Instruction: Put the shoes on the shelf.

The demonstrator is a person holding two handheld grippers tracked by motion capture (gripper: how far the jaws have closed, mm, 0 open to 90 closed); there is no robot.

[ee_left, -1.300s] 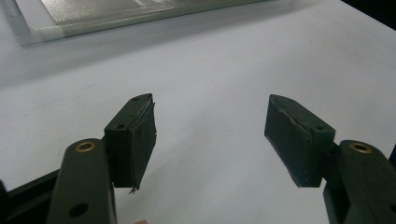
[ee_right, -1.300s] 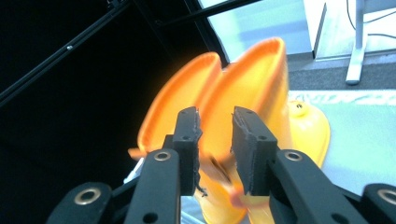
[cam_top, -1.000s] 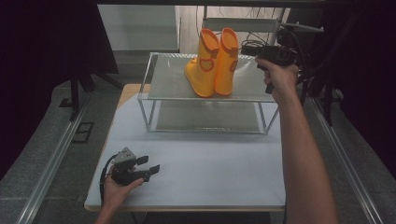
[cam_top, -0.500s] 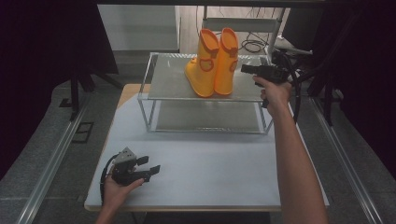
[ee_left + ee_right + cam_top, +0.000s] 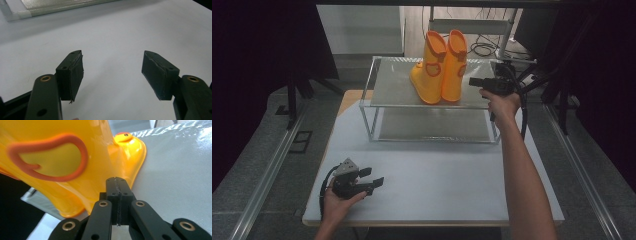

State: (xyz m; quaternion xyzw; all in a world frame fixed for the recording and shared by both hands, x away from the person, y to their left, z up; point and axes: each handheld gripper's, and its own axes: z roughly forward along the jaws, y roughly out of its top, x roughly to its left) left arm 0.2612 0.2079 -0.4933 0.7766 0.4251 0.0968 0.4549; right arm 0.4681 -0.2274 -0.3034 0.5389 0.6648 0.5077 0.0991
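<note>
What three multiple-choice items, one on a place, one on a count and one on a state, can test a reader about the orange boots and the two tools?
1. Where do the glossy orange rubber boots stand?
A. on the top shelf of the metal-framed rack
B. on the white table
C. on the floor

2. How many boots are there?
A. one
B. two
C. three

3. How are the jaws of the right tool?
A. wide open
B. shut on a boot
C. shut, holding nothing

Answers: 1 A, the high view shows them on the top shelf; 2 B, a pair stands side by side; 3 C, the right gripper view shows the pads pressed together beside the boot.
</note>
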